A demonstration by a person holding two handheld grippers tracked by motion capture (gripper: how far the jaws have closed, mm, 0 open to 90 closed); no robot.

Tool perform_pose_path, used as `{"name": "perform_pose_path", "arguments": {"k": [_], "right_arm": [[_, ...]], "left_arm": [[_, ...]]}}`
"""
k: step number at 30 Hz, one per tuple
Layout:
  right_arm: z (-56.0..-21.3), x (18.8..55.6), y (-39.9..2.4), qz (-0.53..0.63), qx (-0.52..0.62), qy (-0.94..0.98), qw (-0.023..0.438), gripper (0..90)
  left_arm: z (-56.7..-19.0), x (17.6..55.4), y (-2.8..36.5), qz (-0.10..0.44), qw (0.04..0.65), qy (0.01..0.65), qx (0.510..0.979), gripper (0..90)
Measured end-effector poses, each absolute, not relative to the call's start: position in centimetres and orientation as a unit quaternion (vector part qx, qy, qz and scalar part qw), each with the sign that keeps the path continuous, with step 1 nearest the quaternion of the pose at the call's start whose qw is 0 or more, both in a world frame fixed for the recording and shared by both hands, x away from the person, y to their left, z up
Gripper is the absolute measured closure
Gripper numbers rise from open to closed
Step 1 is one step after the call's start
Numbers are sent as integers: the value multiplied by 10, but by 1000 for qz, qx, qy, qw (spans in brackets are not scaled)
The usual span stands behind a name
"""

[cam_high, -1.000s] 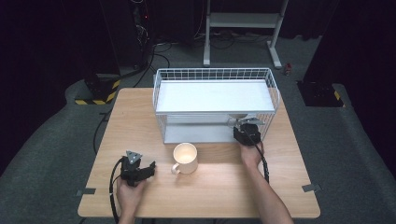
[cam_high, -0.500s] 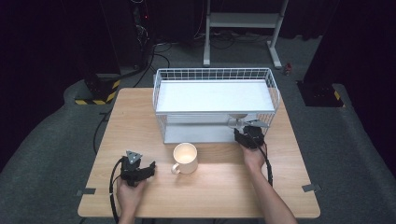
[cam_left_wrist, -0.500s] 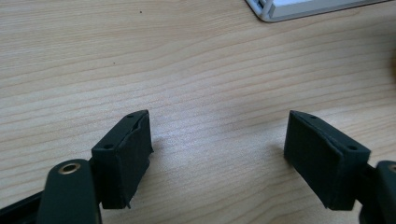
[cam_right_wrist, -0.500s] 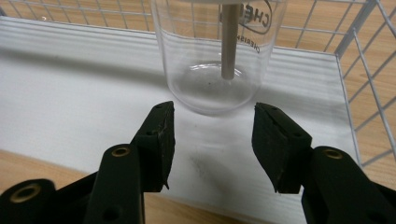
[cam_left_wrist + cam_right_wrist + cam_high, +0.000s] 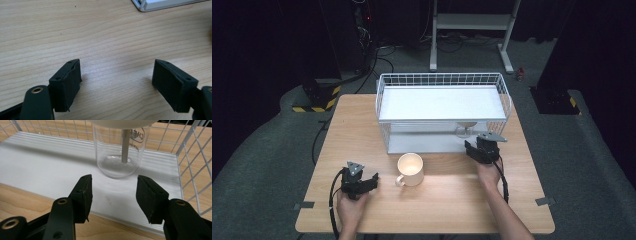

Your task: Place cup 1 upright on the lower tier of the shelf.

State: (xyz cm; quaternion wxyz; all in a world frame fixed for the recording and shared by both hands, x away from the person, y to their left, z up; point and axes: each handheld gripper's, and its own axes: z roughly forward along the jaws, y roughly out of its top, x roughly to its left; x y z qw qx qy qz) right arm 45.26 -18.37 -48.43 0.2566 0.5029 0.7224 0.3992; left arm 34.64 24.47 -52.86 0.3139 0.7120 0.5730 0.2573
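- Where the white wire rack [image 5: 442, 107] stands at the far edge of the desk [image 5: 362, 125], a clear glass beaker [image 5: 117, 155] sits on its lower shelf [image 5: 45, 160], near that shelf's right end and close to its front edge.
- Black print on the beaker reads "CHE" at the top, the rest cut off; a smaller line below is too blurred to read.
- A grey rod [image 5: 125, 146] stands upright inside the beaker, with a pale rounded piece above the rim.
- The right gripper [image 5: 112, 192] hovers just in front of the beaker, its jaws having just been opening, spread with nothing between them and clear of the glass.
- The left gripper [image 5: 116, 80] rests near the desk's near left corner, jaws spread over bare wood.
- A cream mug [image 5: 410, 169] stands mid-desk, between the grippers.
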Motion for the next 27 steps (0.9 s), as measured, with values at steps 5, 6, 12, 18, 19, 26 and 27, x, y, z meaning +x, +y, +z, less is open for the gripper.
{"name": "perform_pose_path", "arguments": {"k": [5,6,12,18,19,26,27], "right_arm": [[-483,449,-185,404,502,723,251,455],[-483,447,-185,407,499,722,253,453],[-481,443,-188,414,496,722,249,434],[-477,439,-192,424,491,719,251,418],[-476,439,-193,426,491,718,251,417],[-475,434,-196,431,486,717,251,411],[-475,434,-196,431,486,717,251,411]], "left_arm": [[-529,346,245,257,314,573,712,233],[-529,346,245,257,314,573,712,233],[-529,346,245,257,314,573,712,233],[-529,346,245,257,314,573,712,233],[-529,346,245,257,314,573,712,233],[-529,346,245,257,314,573,712,233],[-529,346,245,257,314,573,712,233]]}}
